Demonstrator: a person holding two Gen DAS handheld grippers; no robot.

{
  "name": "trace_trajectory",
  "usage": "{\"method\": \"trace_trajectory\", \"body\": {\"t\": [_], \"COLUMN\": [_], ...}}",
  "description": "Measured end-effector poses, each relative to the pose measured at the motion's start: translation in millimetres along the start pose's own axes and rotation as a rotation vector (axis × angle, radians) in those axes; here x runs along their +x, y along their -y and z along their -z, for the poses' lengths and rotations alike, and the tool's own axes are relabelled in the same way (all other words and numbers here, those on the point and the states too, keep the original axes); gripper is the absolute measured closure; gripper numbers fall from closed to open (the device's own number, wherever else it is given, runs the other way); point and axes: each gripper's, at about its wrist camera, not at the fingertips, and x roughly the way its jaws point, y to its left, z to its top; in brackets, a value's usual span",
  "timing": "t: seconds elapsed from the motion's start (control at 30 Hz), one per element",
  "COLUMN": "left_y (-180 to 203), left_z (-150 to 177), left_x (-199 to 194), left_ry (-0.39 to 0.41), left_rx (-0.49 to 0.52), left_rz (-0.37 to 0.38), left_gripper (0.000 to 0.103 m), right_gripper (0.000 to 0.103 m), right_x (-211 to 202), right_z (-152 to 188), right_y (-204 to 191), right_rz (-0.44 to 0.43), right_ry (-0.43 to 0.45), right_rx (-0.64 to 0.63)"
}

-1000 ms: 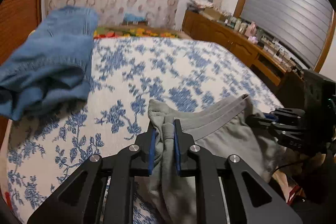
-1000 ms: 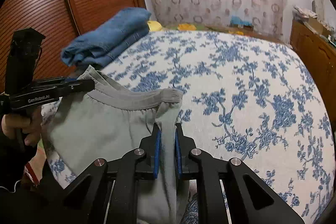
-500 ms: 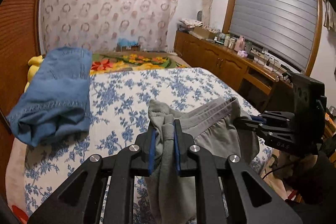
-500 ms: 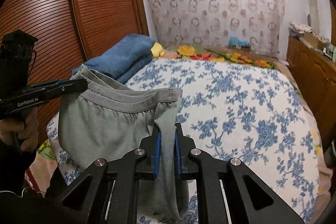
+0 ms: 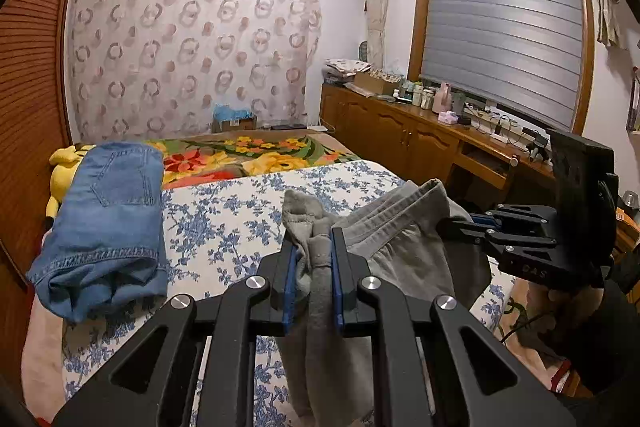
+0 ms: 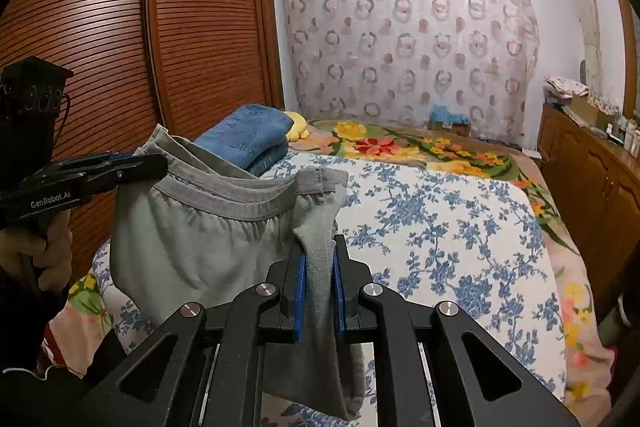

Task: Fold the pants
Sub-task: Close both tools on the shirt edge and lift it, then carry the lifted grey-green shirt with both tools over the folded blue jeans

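The grey pants (image 6: 192, 239) hang in the air above the near edge of the bed, held by the waistband. My left gripper (image 5: 313, 247) is shut on one end of the waistband; it also shows in the right wrist view (image 6: 148, 163). My right gripper (image 6: 319, 259) is shut on the other end; it also shows in the left wrist view (image 5: 452, 227). The waistband (image 5: 384, 223) sags between the two. The legs hang below, out of sight.
The bed has a blue-flowered sheet (image 6: 440, 227) and a bright flowered blanket (image 5: 248, 155) at its far end. Folded blue jeans (image 5: 108, 219) and a yellow plush toy (image 5: 66, 167) lie along its left side by the wooden wardrobe (image 6: 120, 47). A cluttered wooden cabinet (image 5: 420, 143) runs along the right.
Both grippers have risen and tilted up with the pants, lifting the waistband off the bed. More of the room shows now.
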Motion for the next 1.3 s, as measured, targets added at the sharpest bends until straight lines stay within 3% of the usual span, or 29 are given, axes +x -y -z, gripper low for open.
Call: {"method": "trace_trajectory", "body": {"t": [0.4,1.3], "left_y": [-18.4,-112.9], "left_z": [-9.9,-59.2], "left_x": [13.3,26.3], "left_ry": [-0.007,0.072], "left_rx": [-0.024,-0.05], "left_rz": [-0.037,-0.219], "left_gripper": [0.087,0.087], "right_gripper": [0.091,0.091], "right_x": [26.6,153.0], "right_z": [-27.1,-129.7], "right_y": [4.8,4.7], "right_rz": [-0.014,-0.103], "right_ry": [0.004,0.019], "right_rx": [-0.047,-0.236]}}
